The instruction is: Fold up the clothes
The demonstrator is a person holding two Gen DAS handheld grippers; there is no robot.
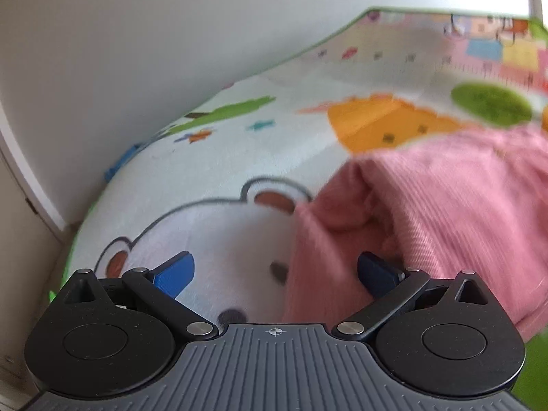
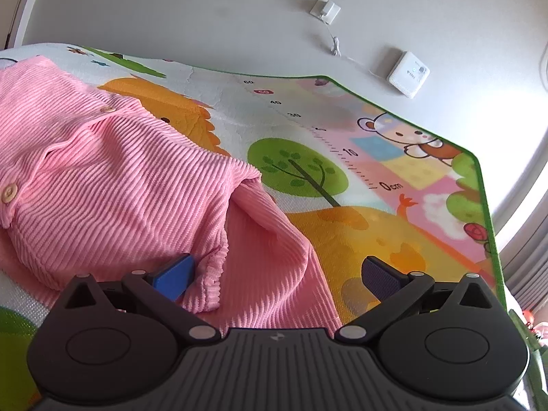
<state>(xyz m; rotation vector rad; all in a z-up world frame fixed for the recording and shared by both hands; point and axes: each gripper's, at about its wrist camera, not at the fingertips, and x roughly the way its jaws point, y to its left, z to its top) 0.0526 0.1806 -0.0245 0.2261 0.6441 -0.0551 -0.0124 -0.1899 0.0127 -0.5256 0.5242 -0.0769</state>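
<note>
Garment [image 2: 113, 178], pink corduroy, is lying rumpled on the mat [image 2: 394, 212]. Right gripper [image 2: 277, 275] is hovering with jaws apart, holding nothing; a sleeve is running beneath it, the body spreading toward 10 o'clock. Left gripper [image 1: 275, 274] is likewise standing apart and empty, cloth edge between its fingers, bulk toward 2 o'clock. Both are equally near. The mat is ending at a white wall [image 2: 205, 10] carrying a socket [image 2: 325, 8].

Garment [image 2: 113, 178] lies on mat [image 2: 394, 239], left of tree print [image 2: 298, 167]. Mat lies on floor [image 2: 205, 10]. Box [image 2: 408, 73] on floor behind mat.
</note>
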